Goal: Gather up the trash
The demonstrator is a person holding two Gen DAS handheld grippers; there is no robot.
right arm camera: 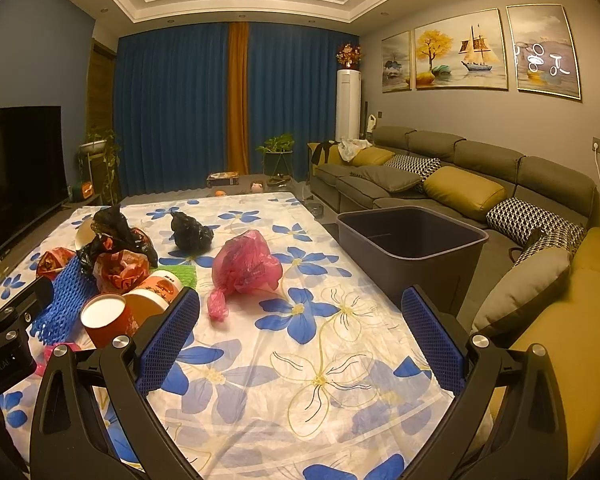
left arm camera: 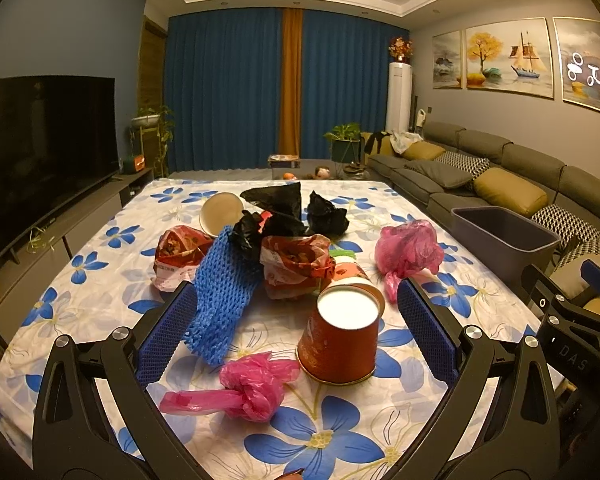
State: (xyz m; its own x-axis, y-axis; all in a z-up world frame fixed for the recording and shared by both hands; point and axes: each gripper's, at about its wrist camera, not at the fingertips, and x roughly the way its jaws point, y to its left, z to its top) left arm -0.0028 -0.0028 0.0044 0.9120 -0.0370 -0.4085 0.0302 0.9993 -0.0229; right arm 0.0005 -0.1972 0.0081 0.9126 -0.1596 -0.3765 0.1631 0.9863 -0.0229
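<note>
Trash lies on the flowered tablecloth (left arm camera: pixel 100 312): an upturned red paper cup (left arm camera: pixel 340 336), a small pink bag (left arm camera: pixel 244 392), a blue foam net (left arm camera: pixel 224 296), red snack bags (left arm camera: pixel 296 264), black bags (left arm camera: pixel 276 216), a larger pink bag (left arm camera: pixel 408 252) and a beige bowl (left arm camera: pixel 220 212). My left gripper (left arm camera: pixel 296 324) is open, its jaws either side of the cup and net. My right gripper (right arm camera: pixel 300 336) is open and empty over bare cloth, right of the pile. The larger pink bag (right arm camera: pixel 244 268) lies ahead of it. The grey bin (right arm camera: pixel 412 244) stands at the table's right edge.
A grey sofa (right arm camera: pixel 480 184) with cushions runs along the right wall. A TV (left arm camera: pixel 40 152) on a low cabinet stands at the left. Blue curtains and plants are at the back. The right gripper's body (left arm camera: pixel 572 320) shows in the left wrist view.
</note>
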